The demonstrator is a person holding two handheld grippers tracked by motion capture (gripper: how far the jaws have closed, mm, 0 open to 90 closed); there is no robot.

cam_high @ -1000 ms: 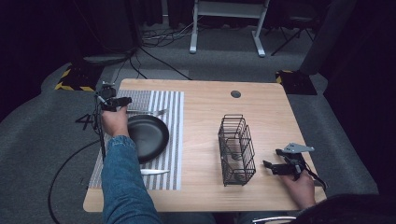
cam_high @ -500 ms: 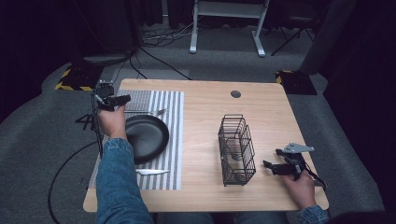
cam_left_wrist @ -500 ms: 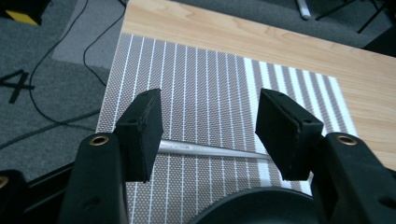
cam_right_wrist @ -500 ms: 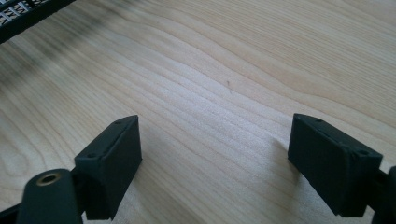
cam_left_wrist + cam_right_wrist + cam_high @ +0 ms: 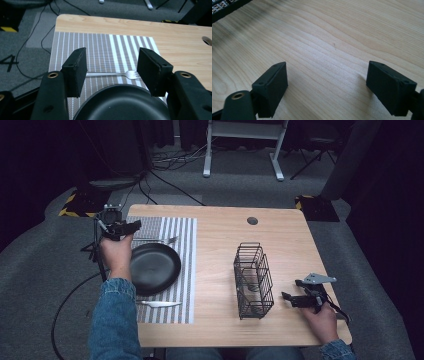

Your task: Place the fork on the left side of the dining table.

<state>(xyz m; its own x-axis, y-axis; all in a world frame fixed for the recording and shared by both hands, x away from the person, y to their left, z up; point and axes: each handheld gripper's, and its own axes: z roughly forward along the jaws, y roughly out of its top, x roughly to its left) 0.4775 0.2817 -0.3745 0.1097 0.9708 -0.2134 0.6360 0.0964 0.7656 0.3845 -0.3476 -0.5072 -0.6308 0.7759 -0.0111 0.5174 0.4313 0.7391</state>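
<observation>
A black plate (image 5: 155, 267) lies on a striped placemat (image 5: 182, 232) at the table's left. Beyond the plate rests a silver fork (image 5: 157, 239), and a knife (image 5: 159, 304) lies on the mat nearer the person. My left gripper (image 5: 131, 226) hovers open above the mat's far left, over the plate's rim; its own view shows the fork (image 5: 112, 74) between the jaws and the plate (image 5: 122, 105) below. A black wire basket (image 5: 253, 279) stands mid-right. My right gripper (image 5: 290, 290) rests open near the front right, just right of the basket, with bare wood (image 5: 324, 50) between its jaws.
The wooden table (image 5: 295, 240) has a round cable hole (image 5: 252, 220) near its far edge. Cables (image 5: 165, 180) trail over the grey carpet behind, beside a white stand (image 5: 242, 145). A black-and-yellow marker (image 5: 75, 202) lies on the floor at left.
My left hand and gripper have drifted slightly toward the far left corner of the mat. The right gripper has stayed put.
</observation>
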